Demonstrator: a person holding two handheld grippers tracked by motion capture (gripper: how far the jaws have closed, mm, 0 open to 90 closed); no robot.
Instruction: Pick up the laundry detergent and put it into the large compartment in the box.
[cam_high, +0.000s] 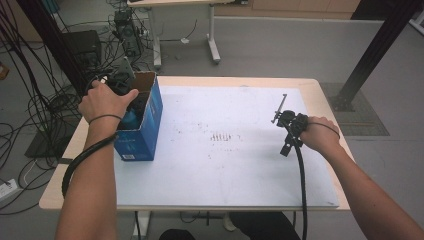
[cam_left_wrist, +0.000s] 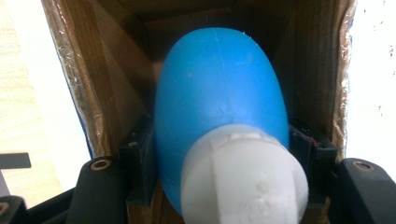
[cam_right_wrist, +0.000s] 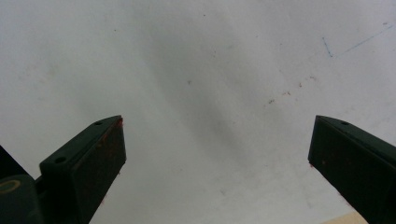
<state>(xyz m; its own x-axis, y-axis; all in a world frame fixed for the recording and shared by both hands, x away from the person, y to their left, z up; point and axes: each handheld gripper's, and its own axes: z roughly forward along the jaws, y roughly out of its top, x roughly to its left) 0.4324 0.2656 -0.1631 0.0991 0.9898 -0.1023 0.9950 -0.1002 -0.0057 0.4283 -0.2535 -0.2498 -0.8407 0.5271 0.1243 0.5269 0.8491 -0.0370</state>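
A blue cardboard box (cam_high: 145, 132) stands open-topped at the table's left edge. My left gripper (cam_left_wrist: 219, 140) reaches down into it, shut on a rounded blue bottle (cam_left_wrist: 219, 88) with a white cap (cam_left_wrist: 243, 182); its black pads (cam_left_wrist: 140, 158) press the bottle's sides. The box's brown inner walls (cam_left_wrist: 107, 93) surround the bottle. From the high view the bottle (cam_high: 131, 119) peeks out under the left hand (cam_high: 102, 100). My right gripper (cam_high: 289, 131) hovers over the right part of the white mat (cam_high: 225, 165), and its jaws stand wide open (cam_right_wrist: 217, 135) with nothing between them.
The white mat covers most of the wooden table (cam_high: 320, 90). A black cable (cam_high: 302, 190) trails from the right gripper toward the near edge. Cables (cam_high: 35, 100) lie on the floor to the left, and a desk leg (cam_high: 213, 40) stands beyond the table.
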